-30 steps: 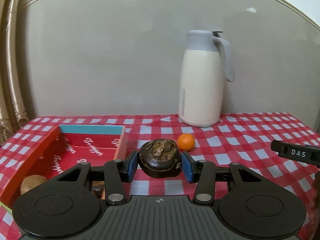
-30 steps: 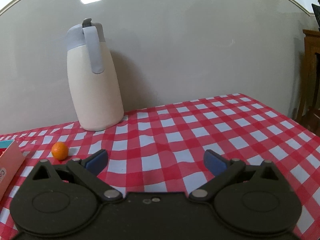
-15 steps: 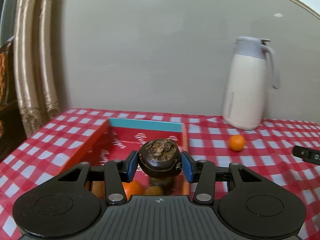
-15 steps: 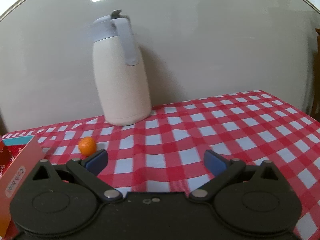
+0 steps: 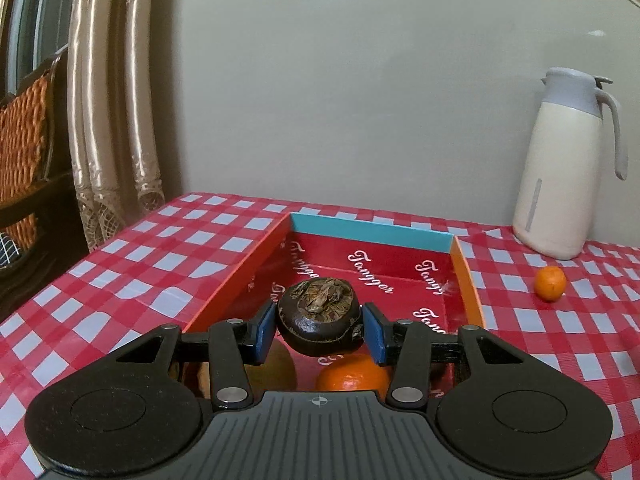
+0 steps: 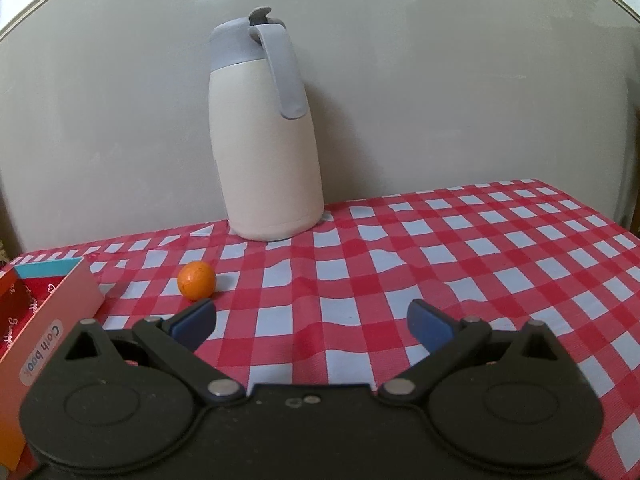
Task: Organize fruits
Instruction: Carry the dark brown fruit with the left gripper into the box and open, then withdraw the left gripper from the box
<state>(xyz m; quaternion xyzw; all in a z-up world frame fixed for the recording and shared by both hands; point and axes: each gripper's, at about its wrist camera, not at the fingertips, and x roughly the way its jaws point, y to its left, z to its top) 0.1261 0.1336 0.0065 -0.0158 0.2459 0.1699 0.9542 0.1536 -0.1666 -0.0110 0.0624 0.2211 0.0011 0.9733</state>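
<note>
Left gripper [image 5: 320, 326]: blue pads [image 5: 265, 330] pinch a dark brown fruit [image 5: 319, 322] from both sides, its dried crown facing up. The grip sits at mid-height of the fruit, w/ no visible tilt. The fruit hangs above the near half of the red box [image 5: 466, 276], over its floor, not touching it.

Below the fruit, inside the box: an orange [image 5: 352, 374] and a second rounded fruit [image 5: 282, 364], both at the near end & partly hidden by the gripper body. The far half of the box floor, toward the blue far wall, is bare.

Step in hand (judged): place the fruit in the box.
- Set it down on bare floor, far side of the orange, so it does not land on fruit already there.
- Lower until it is close to the floor, then spread the pads; a drop from height may let it roll.
- Keep clear of both side walls.

Right gripper [image 6: 312, 316]: pads spread wide, nothing between them, low over the tablecloth [image 6: 480, 260]. A small orange [image 6: 197, 275] lies just beyond its left pad, near the box's right wall, in front of the jug [image 6: 264, 152] at the table's far edge. Likely the next pick.
</note>
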